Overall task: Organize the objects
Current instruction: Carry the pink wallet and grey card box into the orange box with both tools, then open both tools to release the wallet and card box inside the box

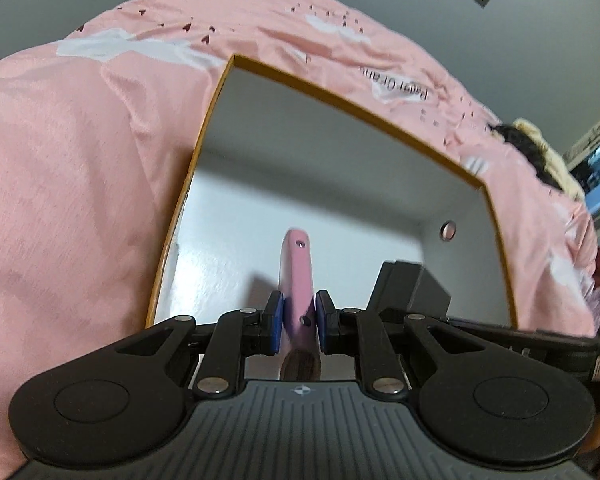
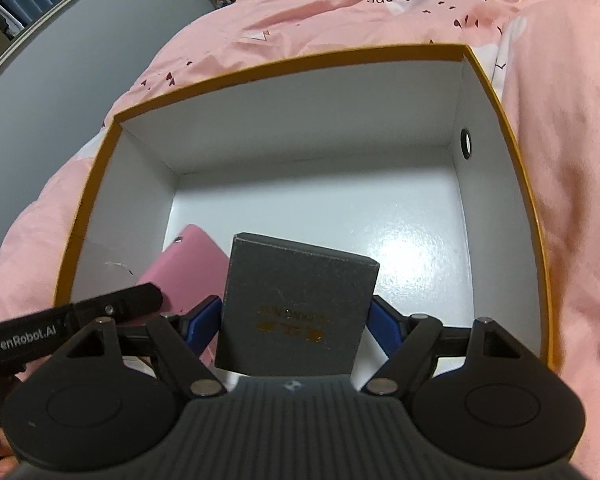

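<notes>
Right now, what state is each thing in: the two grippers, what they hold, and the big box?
Left gripper: shut on the pink case, over the box.
Pink case: held edge-up, tilted.
Right gripper: shut on the gray box.
Gray box: closed, held over the big box floor.
Big box: open, no lid, resting on the pink blanket.

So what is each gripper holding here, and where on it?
Left gripper clamps the pink case across its thin edges, near its near end. Right gripper grips the grey box by its two sides.
</notes>
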`<state>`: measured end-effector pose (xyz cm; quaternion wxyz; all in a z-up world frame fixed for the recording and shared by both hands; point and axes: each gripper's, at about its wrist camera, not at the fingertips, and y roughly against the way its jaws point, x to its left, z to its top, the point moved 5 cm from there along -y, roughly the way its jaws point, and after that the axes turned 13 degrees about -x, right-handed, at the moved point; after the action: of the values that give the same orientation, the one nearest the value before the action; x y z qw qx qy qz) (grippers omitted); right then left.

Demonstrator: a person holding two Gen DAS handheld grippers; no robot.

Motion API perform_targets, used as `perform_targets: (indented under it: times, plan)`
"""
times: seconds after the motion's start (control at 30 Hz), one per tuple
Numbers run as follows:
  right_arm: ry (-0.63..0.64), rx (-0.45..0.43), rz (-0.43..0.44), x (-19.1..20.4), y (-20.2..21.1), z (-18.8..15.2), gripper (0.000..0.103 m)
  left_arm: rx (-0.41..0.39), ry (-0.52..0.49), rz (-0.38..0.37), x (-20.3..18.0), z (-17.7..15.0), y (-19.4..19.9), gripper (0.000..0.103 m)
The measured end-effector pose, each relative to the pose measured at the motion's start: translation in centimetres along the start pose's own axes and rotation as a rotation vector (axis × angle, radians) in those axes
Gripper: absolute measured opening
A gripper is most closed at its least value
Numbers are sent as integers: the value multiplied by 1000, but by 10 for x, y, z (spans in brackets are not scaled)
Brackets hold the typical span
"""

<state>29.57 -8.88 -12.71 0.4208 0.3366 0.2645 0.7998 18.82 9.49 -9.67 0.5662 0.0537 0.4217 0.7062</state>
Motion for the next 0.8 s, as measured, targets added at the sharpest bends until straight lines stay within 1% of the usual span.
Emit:
perform_targets:
  times: [0.1, 0.17, 0.23, 0.37, 0.47, 0.53, 0.57, 0.67, 0.7, 0.8]
  plan:
    - [-5, 16, -3, 0, -5, -2, 79, 26, -57, 23, -2, -4, 4, 19]
    - [4, 23, -5, 2, -8, -3, 79, 22, -112, 37, -6, -6, 9, 19]
    - [25, 23, -12, 5, -8, -5, 79, 19, -155, 37, -7, -8, 15, 19]
    - [47, 43, -14, 11, -12, -8, 79, -7, -202, 60, -7, -8, 28, 23]
    - [65, 57, -23, 14, -15, -11, 79, -58, -195, 36, -7, 3, 45, 23]
    - [76, 70, -39, 16, -19, -12, 79, -102, -198, 34, -5, 11, 58, 24]
    - [81, 80, -51, 17, -22, -12, 79, -120, -205, 39, -4, 15, 62, 25]
    - [103, 106, -81, 22, -30, -13, 79, -148, -212, 73, 4, 24, 70, 26]
    - [111, 114, -85, 24, -32, -14, 79, -159, -184, 102, 8, 25, 70, 26]
    - [135, 140, -98, 32, -43, -16, 80, -153, -150, 117, 20, 26, 68, 26]
